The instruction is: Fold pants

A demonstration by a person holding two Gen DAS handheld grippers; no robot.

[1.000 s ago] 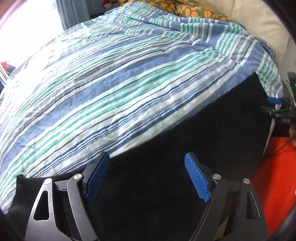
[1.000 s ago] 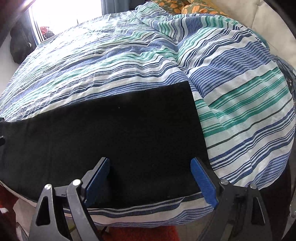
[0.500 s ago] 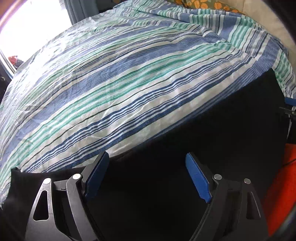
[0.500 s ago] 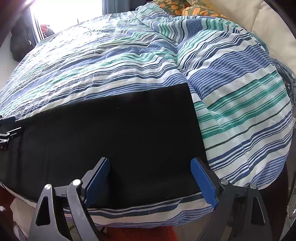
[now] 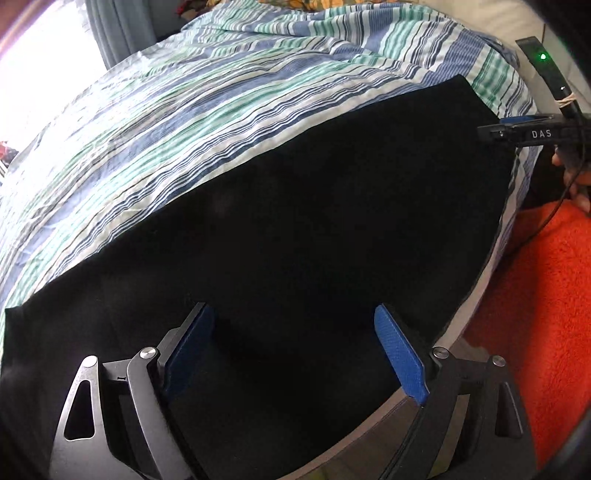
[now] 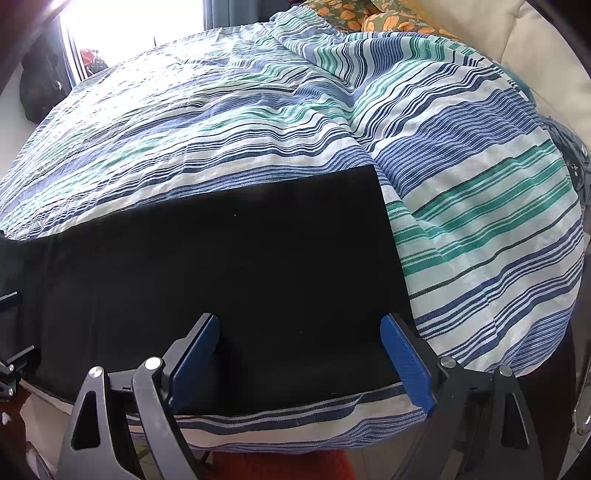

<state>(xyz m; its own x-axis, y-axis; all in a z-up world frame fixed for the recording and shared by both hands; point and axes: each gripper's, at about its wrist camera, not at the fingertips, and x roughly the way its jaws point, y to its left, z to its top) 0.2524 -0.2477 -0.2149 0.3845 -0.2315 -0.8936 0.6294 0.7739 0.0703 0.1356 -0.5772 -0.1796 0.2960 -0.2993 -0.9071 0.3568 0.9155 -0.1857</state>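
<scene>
The black pants [image 5: 314, 229] lie flat as a long dark band along the near edge of the striped bed; they also show in the right wrist view [image 6: 229, 266]. My left gripper [image 5: 295, 339] is open and empty, its blue pads just above the left part of the pants. My right gripper [image 6: 301, 343] is open and empty over the right end of the pants, near their front edge. The right gripper also shows at the right edge of the left wrist view [image 5: 524, 129], and part of the left gripper at the left edge of the right wrist view [image 6: 9, 332].
The bed cover [image 6: 258, 129] is striped blue, green and white, with a raised fold at the right [image 6: 480, 184]. An orange fuzzy rug [image 5: 546, 302] lies beside the bed. Patterned pillows [image 6: 369, 18] sit at the far end. A bright window [image 6: 129, 22] is at the back left.
The left gripper has pulled back and turned right, so more of the pants and the right gripper come into its view. The right gripper has barely moved. Both stay open.
</scene>
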